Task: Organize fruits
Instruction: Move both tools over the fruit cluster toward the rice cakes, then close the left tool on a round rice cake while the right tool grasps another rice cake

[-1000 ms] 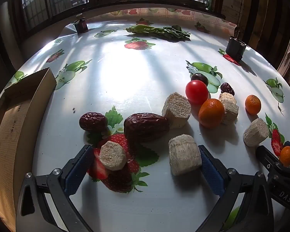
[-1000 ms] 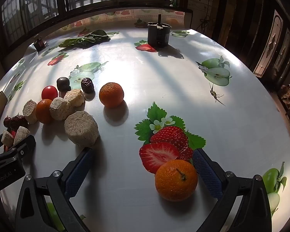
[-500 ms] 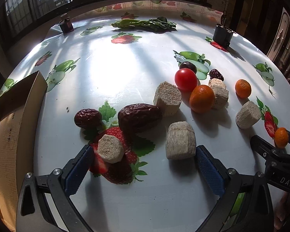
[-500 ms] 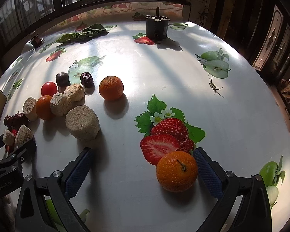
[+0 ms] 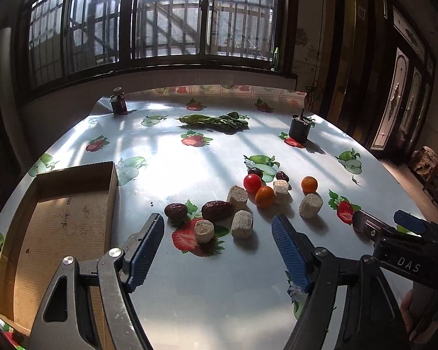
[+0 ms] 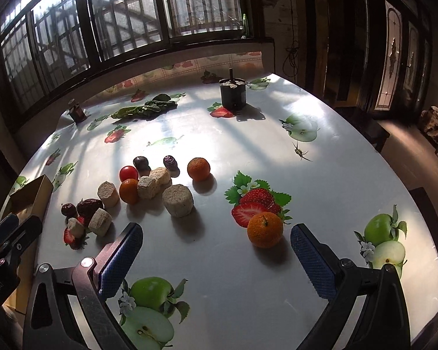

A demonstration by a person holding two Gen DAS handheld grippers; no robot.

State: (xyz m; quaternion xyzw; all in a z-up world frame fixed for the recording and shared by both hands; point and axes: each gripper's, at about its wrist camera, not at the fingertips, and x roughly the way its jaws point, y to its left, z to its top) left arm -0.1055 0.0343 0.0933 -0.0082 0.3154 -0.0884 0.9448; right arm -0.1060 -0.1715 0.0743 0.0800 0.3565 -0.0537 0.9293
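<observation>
With both jaws spread wide and holding nothing, the right gripper (image 6: 216,250) should drop squarely over the nearest orange (image 6: 264,229) — just ahead, on the printed strawberry — while the left gripper (image 5: 218,242) hangs empty beside the cardboard box (image 5: 62,221).

Left tongs (image 5: 218,250) and right tongs (image 6: 216,258) both hover side by side, jaws spread wide, gripping nothing

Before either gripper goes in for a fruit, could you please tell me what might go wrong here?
The orange ahead of the open right gripper is round and could roll off if one finger nudges it. Near the open left gripper, the big date touches tan chunks, so closing there may grab or shove a chunk. The box sits far left, a long carry.
</observation>
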